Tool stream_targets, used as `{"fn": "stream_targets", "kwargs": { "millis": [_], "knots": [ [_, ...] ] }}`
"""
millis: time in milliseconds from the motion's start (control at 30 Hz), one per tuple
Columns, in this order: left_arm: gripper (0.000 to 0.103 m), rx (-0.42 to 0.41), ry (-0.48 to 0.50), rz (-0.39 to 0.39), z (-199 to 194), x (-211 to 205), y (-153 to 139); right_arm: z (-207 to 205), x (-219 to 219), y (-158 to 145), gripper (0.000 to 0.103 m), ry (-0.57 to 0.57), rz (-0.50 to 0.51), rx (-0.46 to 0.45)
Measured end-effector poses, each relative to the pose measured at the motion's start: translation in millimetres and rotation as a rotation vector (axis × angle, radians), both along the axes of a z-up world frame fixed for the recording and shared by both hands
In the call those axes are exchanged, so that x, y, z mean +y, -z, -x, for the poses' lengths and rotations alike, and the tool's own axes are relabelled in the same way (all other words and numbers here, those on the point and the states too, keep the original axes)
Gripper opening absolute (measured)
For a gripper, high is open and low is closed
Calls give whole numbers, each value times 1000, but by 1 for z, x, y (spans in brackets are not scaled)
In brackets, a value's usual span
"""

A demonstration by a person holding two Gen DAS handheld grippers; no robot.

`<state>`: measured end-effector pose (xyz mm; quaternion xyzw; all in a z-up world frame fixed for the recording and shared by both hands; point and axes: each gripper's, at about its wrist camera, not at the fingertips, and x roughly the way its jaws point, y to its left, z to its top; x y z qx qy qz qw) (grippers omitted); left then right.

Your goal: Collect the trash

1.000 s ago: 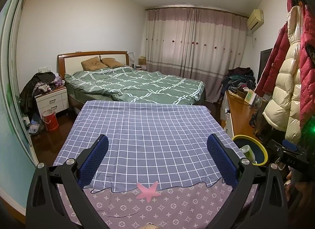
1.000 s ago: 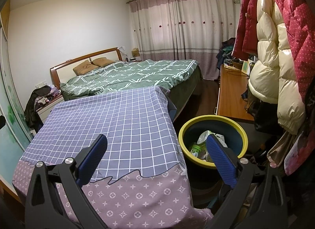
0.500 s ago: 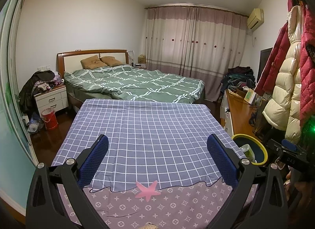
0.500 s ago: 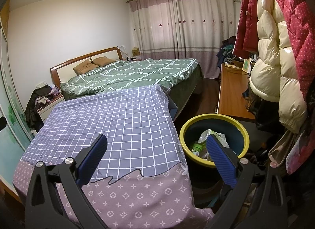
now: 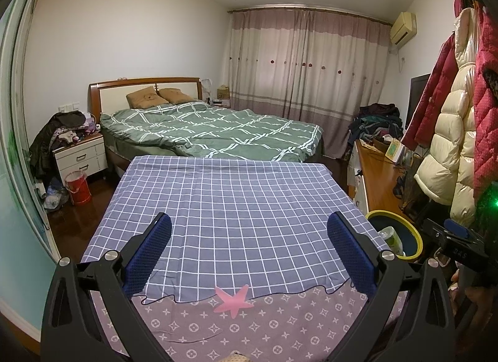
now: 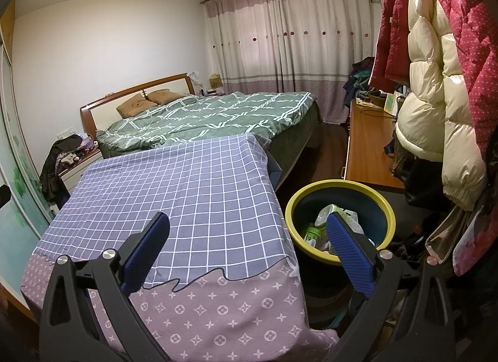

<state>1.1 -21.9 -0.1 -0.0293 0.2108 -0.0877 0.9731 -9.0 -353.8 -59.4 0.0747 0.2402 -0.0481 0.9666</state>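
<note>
My left gripper (image 5: 247,248) hovers above a covered table with its blue fingers (image 5: 148,256) spread wide and nothing between them. My right gripper (image 6: 247,248) is spread just as wide and also holds nothing; its left finger hangs over the table, and its right finger (image 6: 350,257) hangs over the rim of the trash bin (image 6: 339,184). Beneath both grippers lies a blue checked cloth (image 5: 230,206) with white grid lines, and its near edge gives way to a mauve cloth (image 5: 249,327) printed with small diamonds and flowers. A pink starfish shape (image 5: 234,299) sits where the two cloths meet, between the left gripper's fingers. The bin, dark inside with a yellow rim, stands on the floor just beside the table's right corner. The collected trash sits in it: a clear plastic bottle (image 6: 326,213), a green-labelled container (image 6: 312,234) and crumpled wrappers. In the left view the bin (image 5: 415,237) shows only partly at the right edge, with my right gripper's black body (image 5: 457,248) just past it. Beyond the table is a bed with a green checked quilt (image 5: 218,132) and two brown pillows (image 5: 158,97). A white nightstand (image 5: 81,156) piled with clothes stands left of the bed, with a red bucket (image 5: 77,187) on the floor before it. Pink curtains (image 5: 308,72) cover the far wall. Along the right side runs a wooden desk (image 6: 370,147), with cream and red padded coats (image 6: 435,88) hanging over it.
</note>
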Motion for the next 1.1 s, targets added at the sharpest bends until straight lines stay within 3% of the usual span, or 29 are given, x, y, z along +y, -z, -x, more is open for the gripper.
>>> {"fn": "stream_targets", "kwargs": {
  "millis": [900, 1100],
  "knots": [
    [98, 0, 9, 16, -4, -1, 5, -7, 3, 6, 96, -9, -11, 16],
    [98, 54, -3, 48, -21, 6, 9, -15, 3, 8, 96, -23, -20, 31]
  ]
}}
